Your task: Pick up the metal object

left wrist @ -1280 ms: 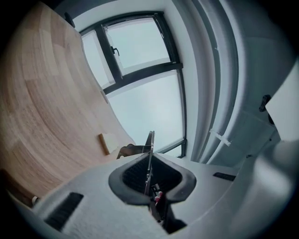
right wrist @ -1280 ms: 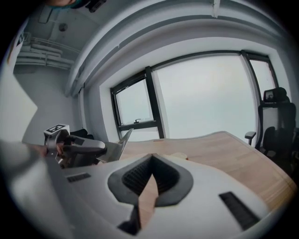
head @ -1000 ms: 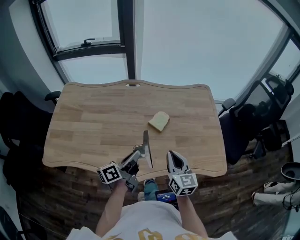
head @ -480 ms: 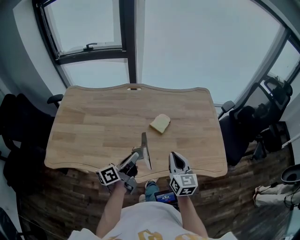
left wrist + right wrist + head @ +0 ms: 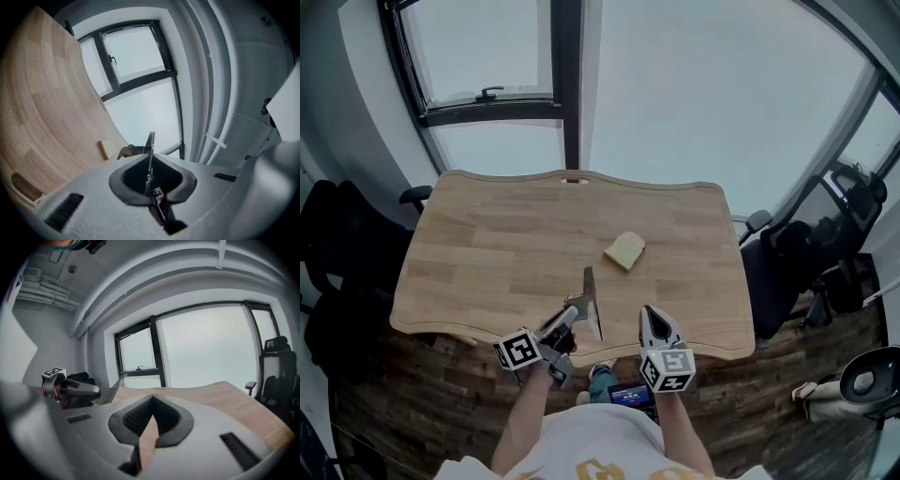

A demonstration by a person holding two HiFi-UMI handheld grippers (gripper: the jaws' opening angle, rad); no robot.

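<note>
The metal object is a flat, thin blade with a short handle, held up just above the near edge of the wooden table. My left gripper is shut on it. In the left gripper view the blade stands edge-on between the pads. My right gripper hangs a little to the right of the blade, shut and holding nothing. The right gripper view shows the blade and the left gripper at its left.
A beige slice-shaped piece lies on the table beyond the blade, also seen as a beige piece in the left gripper view. Office chairs stand at the table's right, dark chairs at its left. Large windows lie behind.
Both grippers and the blade keep their places. Only the head view has shifted slightly, so the table sits a little lower in the picture.
</note>
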